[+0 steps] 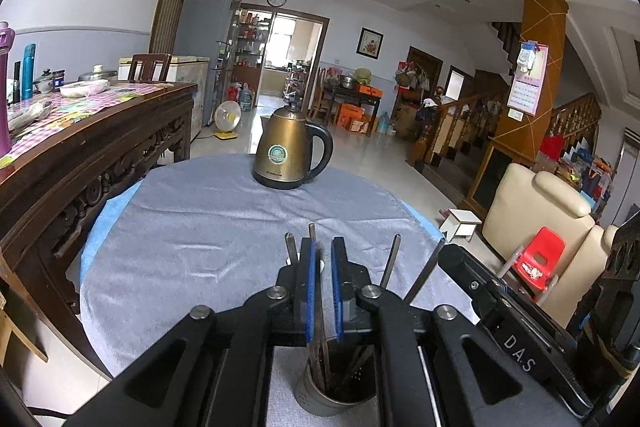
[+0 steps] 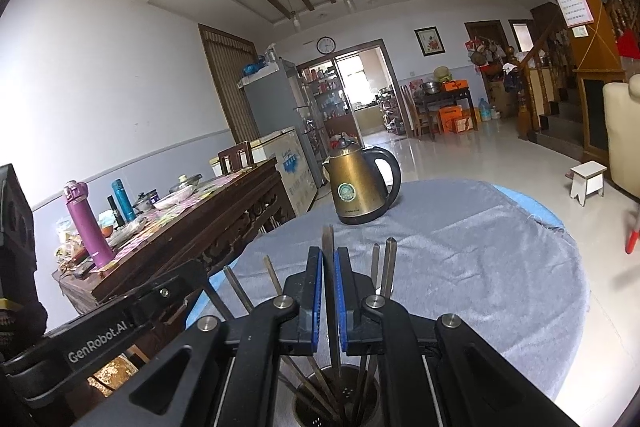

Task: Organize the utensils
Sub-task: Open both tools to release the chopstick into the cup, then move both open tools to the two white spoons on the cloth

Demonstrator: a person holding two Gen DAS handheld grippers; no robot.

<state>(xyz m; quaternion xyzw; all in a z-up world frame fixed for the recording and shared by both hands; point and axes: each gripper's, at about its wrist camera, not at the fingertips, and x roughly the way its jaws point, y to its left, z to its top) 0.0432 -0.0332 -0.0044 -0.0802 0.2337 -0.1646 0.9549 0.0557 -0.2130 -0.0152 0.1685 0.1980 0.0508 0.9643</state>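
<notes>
A grey perforated metal utensil holder (image 1: 336, 391) stands on the round table right under both grippers; it also shows in the right wrist view (image 2: 336, 403). Several metal chopsticks stand in it, their tops fanning out (image 1: 394, 261) (image 2: 386, 267). My left gripper (image 1: 325, 255) is over the holder, its blue pads close around one chopstick (image 1: 313, 239). My right gripper (image 2: 329, 259) is shut on another upright chopstick (image 2: 329, 259) whose lower end reaches into the holder. The two grippers are side by side, each visible at the edge of the other's view.
A bronze electric kettle (image 1: 290, 151) stands at the table's far edge on the grey cloth (image 1: 200, 227). A dark wooden sideboard (image 1: 92, 147) with bottles and dishes runs along the left. A cream armchair (image 1: 540, 227) and a red child's chair (image 1: 538, 263) are on the right.
</notes>
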